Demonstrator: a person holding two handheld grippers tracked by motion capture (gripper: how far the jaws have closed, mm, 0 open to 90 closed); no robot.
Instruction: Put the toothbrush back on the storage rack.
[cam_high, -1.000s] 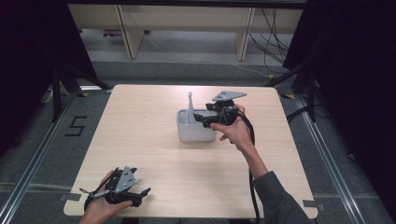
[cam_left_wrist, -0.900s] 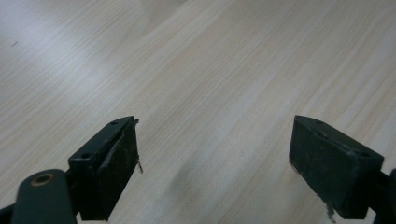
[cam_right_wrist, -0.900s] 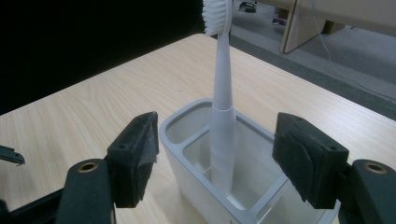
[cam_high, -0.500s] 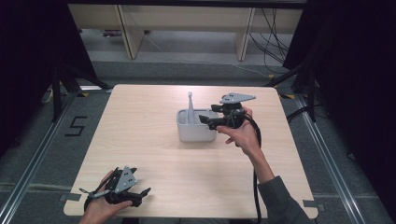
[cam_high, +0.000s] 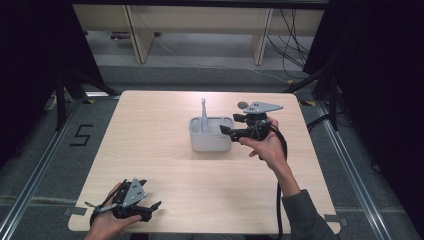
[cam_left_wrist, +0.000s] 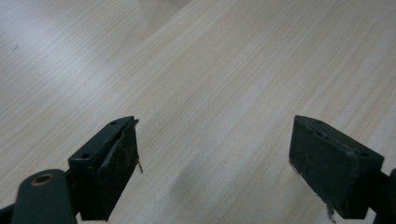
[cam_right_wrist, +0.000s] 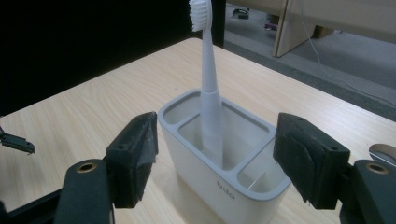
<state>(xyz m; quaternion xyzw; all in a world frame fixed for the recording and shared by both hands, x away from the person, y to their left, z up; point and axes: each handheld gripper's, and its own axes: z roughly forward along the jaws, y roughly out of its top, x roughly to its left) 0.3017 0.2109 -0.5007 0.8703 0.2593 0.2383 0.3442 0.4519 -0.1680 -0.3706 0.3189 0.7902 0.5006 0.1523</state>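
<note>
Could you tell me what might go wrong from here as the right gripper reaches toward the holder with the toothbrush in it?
The right gripper, jaws open, sits close beside the white holder; a push could slide or tip it across the table. The toothbrush stands tall, merely leaning in its compartment, so a jaw brushing it could topple it out. The left gripper, resting far off, cannot steady anything.

Right hand-held gripper (cam_high: 226, 130) hovers beside the white holder (cam_high: 210, 135) with upright toothbrush (cam_high: 204, 114).

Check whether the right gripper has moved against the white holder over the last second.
Yes. The right gripper has drawn back slightly toward the table's right edge, away from the white holder, which stayed put.
</note>
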